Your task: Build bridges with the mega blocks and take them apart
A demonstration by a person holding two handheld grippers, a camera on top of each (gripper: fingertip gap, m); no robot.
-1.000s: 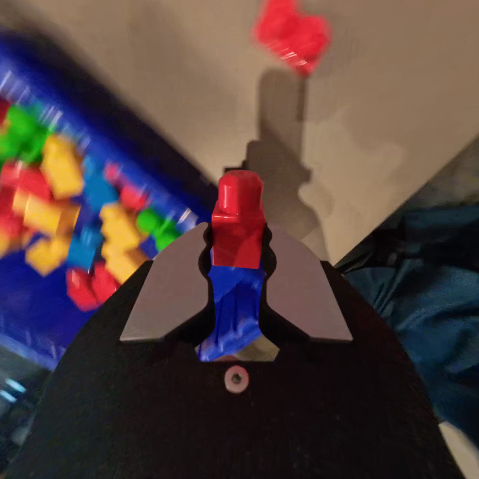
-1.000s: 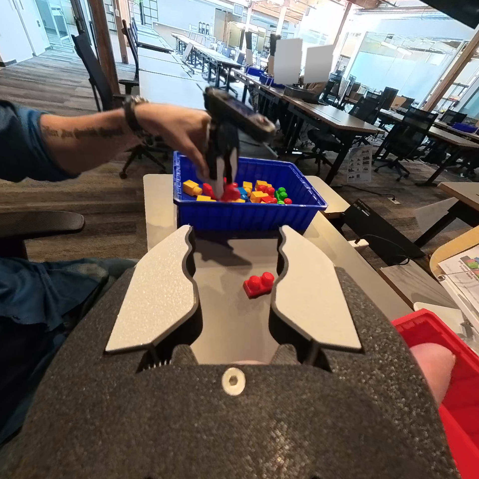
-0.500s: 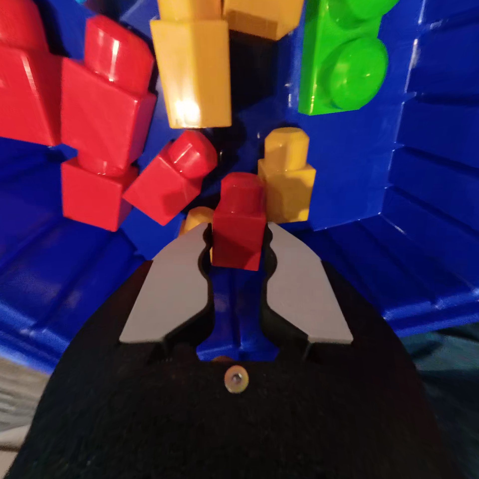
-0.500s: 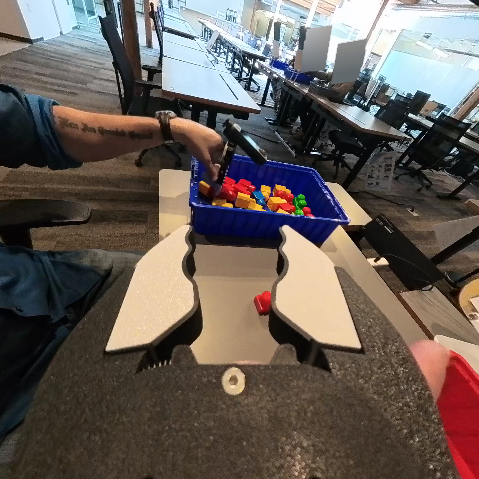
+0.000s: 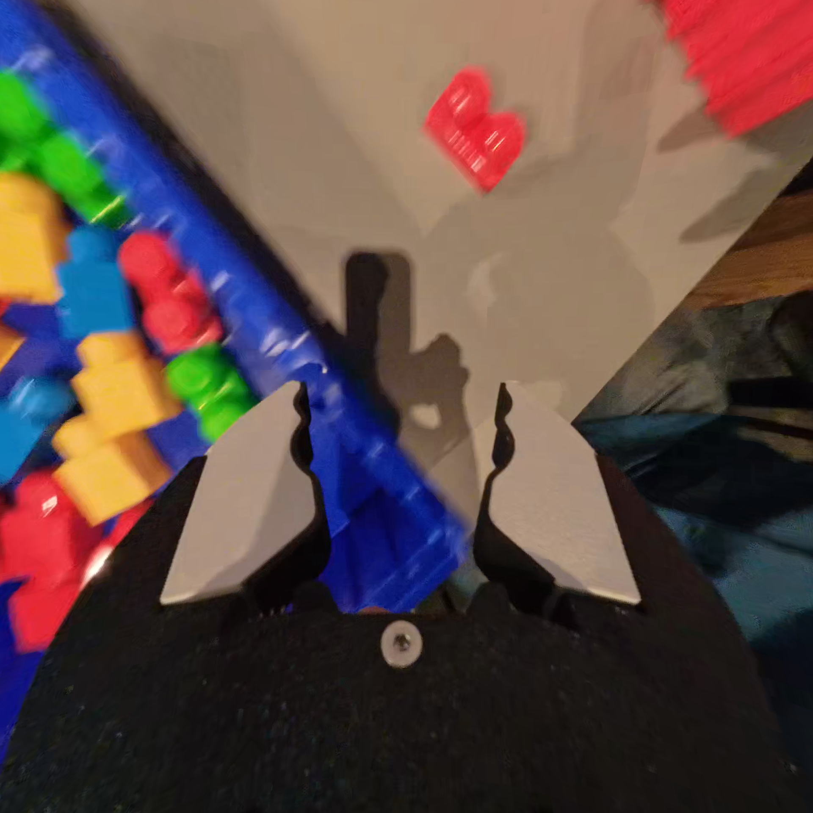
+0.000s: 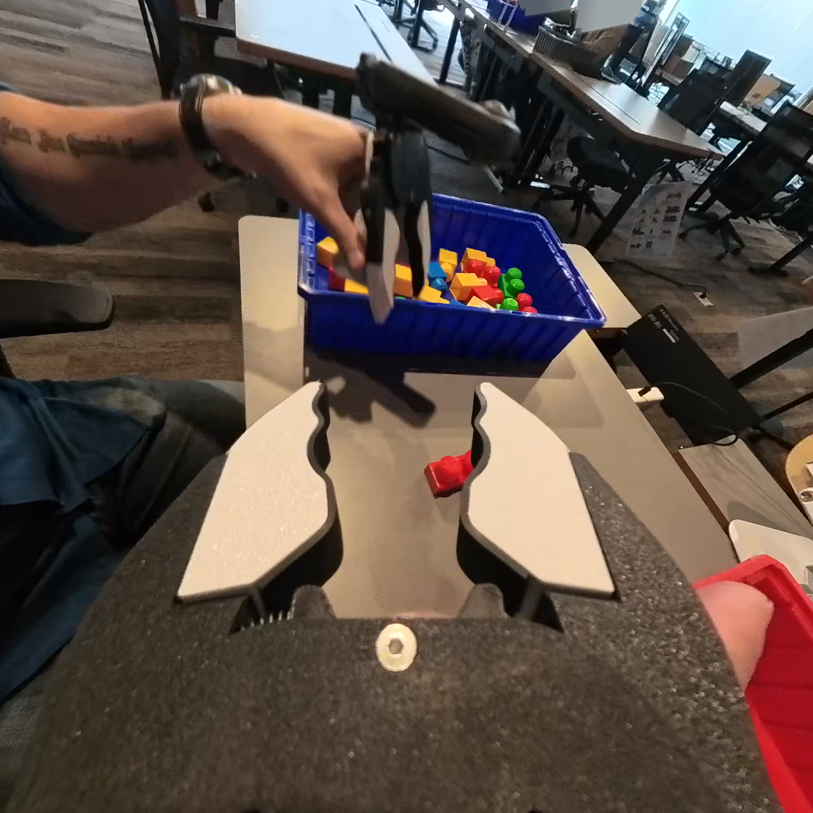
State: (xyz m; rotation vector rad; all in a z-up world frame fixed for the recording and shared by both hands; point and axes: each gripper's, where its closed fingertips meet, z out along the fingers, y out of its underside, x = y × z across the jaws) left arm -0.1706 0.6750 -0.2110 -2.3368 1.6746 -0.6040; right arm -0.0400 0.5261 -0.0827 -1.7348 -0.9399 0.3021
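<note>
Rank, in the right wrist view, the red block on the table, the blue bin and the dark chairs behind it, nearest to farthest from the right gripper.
From the right gripper:
1. Red block, on the table by its right finger.
2. Blue bin, ahead at the table's far end.
3. Dark chairs, beyond the bin on the floor.

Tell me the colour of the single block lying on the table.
Red block; clearest in the right wrist view.

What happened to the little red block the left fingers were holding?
The left gripper dropped it in the blue bin, and has lifted out open and empty. The right gripper stayed open, and the red block still lies on the table.
</note>
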